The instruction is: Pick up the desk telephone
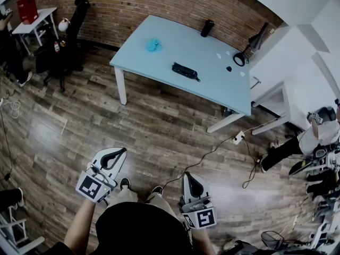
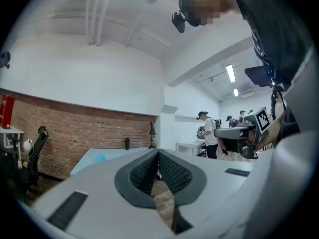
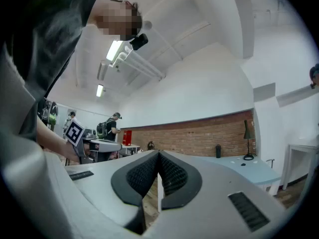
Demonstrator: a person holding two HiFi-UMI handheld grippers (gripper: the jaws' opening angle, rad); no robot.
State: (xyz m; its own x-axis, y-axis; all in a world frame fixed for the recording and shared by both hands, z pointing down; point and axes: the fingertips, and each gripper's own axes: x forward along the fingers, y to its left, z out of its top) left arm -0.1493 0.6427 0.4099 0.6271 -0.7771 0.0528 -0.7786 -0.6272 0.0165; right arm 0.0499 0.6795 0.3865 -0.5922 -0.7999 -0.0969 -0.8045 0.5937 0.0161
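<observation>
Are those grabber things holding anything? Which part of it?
Nothing is held. The left gripper and the right gripper are both shut and empty.

The head view looks steeply down, far from the pale blue rectangular table point(image 1: 212, 78). Cameras on the left gripper point(image 1: 124, 151) and right gripper point(image 1: 189, 178) face it level, sharing its top.

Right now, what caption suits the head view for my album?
A person holds the left gripper and right gripper shut and empty, facing a blue table bearing a black desk telephone.

Desk telephone point(image 1: 186, 70) on table point(image 1: 139, 57), centre; bottle point(image 1: 207, 28) behind it, near wall point(image 1: 133, 9); lamp point(image 1: 255, 40) at table's right corner.
</observation>
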